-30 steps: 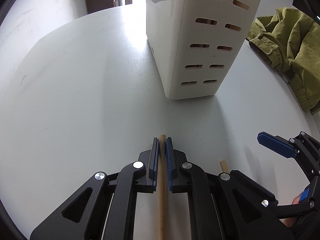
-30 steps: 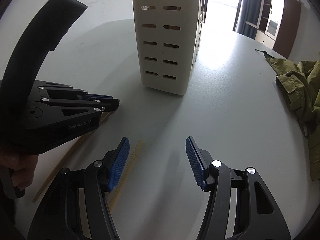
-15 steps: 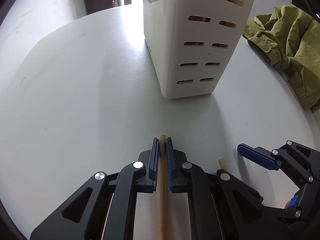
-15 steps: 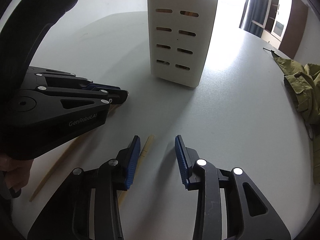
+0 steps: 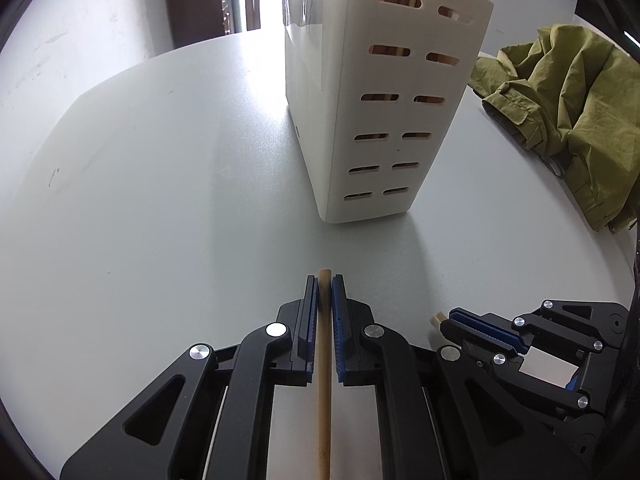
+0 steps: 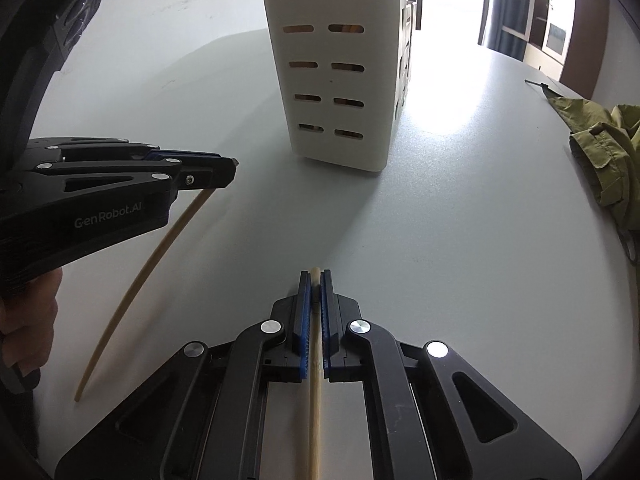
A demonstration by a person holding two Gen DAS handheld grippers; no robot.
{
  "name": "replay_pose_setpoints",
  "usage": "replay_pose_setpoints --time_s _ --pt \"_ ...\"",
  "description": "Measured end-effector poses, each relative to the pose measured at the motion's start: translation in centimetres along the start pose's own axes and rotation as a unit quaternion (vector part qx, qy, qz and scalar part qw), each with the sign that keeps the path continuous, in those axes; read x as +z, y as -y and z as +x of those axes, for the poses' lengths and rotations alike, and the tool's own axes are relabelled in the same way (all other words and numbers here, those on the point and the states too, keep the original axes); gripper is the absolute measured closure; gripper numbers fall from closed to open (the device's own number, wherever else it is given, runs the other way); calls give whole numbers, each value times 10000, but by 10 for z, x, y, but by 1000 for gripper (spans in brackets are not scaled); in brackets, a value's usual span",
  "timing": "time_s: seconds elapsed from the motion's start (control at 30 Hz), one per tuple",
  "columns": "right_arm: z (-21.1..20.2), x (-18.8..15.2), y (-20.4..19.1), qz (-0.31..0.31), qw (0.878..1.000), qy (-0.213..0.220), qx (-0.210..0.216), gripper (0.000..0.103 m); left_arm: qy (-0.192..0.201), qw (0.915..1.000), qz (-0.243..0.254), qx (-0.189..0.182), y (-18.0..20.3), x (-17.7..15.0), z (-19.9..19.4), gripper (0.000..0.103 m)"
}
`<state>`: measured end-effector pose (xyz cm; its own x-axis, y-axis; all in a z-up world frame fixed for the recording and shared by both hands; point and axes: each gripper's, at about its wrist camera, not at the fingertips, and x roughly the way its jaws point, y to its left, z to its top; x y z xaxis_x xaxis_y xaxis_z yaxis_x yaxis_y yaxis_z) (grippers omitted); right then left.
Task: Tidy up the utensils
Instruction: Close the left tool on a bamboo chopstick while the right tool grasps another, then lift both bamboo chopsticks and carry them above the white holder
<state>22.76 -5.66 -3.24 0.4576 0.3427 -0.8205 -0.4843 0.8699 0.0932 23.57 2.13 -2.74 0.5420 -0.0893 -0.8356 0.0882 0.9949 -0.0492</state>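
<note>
My left gripper (image 5: pixel 324 285) is shut on a wooden chopstick (image 5: pixel 323 380) that runs back between its pads; it also shows in the right wrist view (image 6: pixel 132 284), hanging down from the left gripper (image 6: pixel 224 170) with its far end near the table. My right gripper (image 6: pixel 315 280) is shut on a paler chopstick (image 6: pixel 315 400); its tip (image 5: pixel 437 319) pokes out of the right gripper (image 5: pixel 450 322) in the left wrist view. A tall white slotted utensil holder (image 5: pixel 372 120) (image 6: pixel 340 72) stands ahead of both grippers, with wooden sticks inside.
An olive green jacket (image 5: pixel 568 112) (image 6: pixel 608 164) lies on the white table (image 5: pixel 160 200) to the right. A wall runs along the table's far left. A doorway and wooden cabinets (image 6: pixel 552 28) are behind the table.
My right gripper went from wide open to shut on the pale chopstick that lay on the table. Both grippers have risen a little, so the holder appears lower and further off.
</note>
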Motion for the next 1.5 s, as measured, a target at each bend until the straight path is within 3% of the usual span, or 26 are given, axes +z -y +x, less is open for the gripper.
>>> replay_pose_setpoints --time_s 0.4,0.8,1.13,1.3,1.5 --pt "-60 28 11 165 9957 910 57 98 909 9956 123 -201 8 12 -77 96" --pt "-118 72 13 64 9805 1924 393 98 1956 9804 139 -188 14 15 -151 97" --pt "-163 82 20 121 9372 3383 836 98 2831 9589 195 -57 28 24 -199 97" --pt "-169 87 31 108 9198 3823 873 98 3175 9476 346 119 36 30 -206 97" --pt "-175 92 44 238 8981 4266 1045 98 3617 9317 343 36 38 35 -218 97"
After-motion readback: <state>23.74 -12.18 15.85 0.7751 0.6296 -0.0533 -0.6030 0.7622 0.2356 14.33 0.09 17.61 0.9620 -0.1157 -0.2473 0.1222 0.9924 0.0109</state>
